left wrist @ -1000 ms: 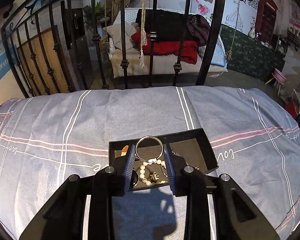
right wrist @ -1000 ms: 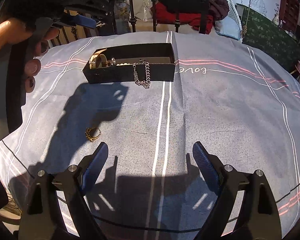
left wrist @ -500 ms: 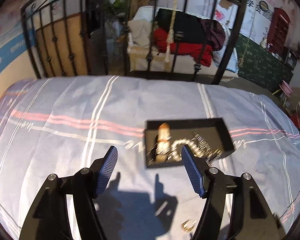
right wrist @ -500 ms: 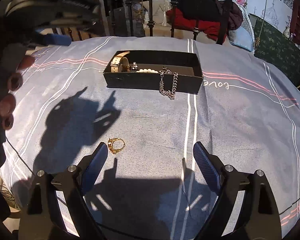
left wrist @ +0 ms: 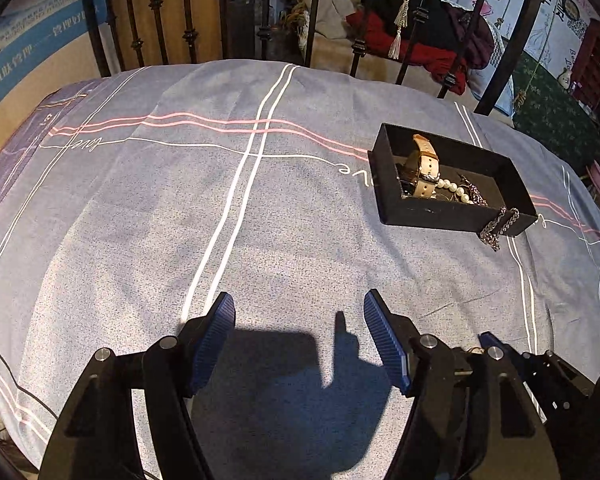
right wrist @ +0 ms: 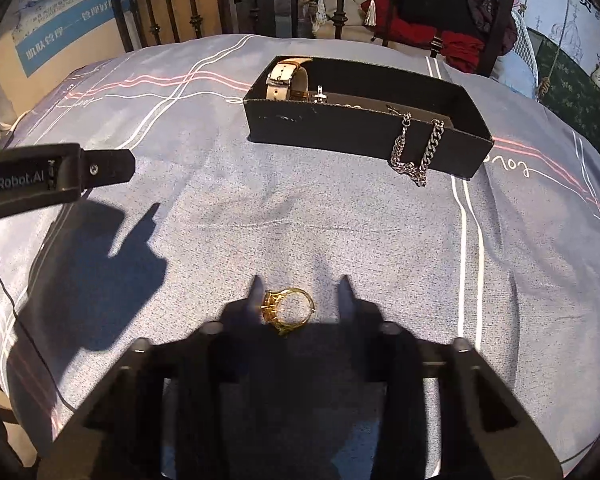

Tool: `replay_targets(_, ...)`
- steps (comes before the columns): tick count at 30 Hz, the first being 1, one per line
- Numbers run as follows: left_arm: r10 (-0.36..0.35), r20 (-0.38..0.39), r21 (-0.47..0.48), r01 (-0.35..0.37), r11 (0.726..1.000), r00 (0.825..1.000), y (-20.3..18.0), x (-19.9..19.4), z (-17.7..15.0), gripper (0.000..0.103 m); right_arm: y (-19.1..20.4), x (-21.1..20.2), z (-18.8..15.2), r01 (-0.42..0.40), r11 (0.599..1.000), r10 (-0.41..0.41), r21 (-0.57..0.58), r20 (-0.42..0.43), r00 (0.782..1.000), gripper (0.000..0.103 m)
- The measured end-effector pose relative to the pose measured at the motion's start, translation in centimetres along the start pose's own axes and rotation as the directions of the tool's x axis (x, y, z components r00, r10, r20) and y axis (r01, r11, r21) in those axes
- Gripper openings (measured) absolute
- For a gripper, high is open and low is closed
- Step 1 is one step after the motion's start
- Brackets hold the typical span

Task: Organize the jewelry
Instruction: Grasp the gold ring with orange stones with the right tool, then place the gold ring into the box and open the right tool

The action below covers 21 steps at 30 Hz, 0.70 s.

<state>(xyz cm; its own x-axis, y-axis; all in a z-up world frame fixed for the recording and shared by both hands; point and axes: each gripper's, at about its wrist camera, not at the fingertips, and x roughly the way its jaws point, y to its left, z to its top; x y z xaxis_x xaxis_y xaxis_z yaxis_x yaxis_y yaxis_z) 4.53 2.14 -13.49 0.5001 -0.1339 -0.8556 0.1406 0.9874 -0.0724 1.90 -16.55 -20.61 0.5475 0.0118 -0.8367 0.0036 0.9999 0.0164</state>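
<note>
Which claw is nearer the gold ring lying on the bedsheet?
Right. The right claw frames the gold ring between its open fingers; the left claw hangs open over bare grey striped bedsheet, off to the ring's left.

Hard sunlight, sharp dark shadows on the bedspread (left wrist: pixel 260 240), fisheye-bent edges

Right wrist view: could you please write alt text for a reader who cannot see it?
A gold ring lies on a grey striped bedsheet, between the fingers of the open right gripper. Behind it stands a black box holding a beige-strapped watch, with a silver chain hanging over its front wall.
</note>
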Motion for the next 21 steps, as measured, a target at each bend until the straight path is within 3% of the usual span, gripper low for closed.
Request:
replay_targets(6, -0.011, 0.02, 0.025, 0.01, 1.0, 1.0, -1.3, -0.7, 0.3, 0.066, -1.9, -1.2, -0.1, -0.033, 0.997, 0.032, 0.073, 0.012, 0.999, 0.025)
replay_targets(14, -0.025, 0.044, 0.042, 0.023, 0.999, 0.999, -2.5, -1.9, 0.7, 0.066, -5.0, -5.7, 0.7, -0.044, 0.991, 0.031, 0.126, 0.105, 0.994, 0.025)
replay_targets(19, -0.07, 0.069, 0.037, 0.067, 0.997, 0.995, -4.3, -2.6, 3.4, 0.066, -6.2, -6.6, 5.5, -0.006, 0.995, -0.01, 0.098, 0.159, 0.987, 0.025)
replay_targets(21, -0.057, 0.098, 0.066, 0.05, 0.997, 0.994, -5.8, -3.1, 5.0, 0.066, -6.8, -6.3, 8.1, 0.008, 0.994, -0.026, 0.108, 0.17, 0.985, 0.025)
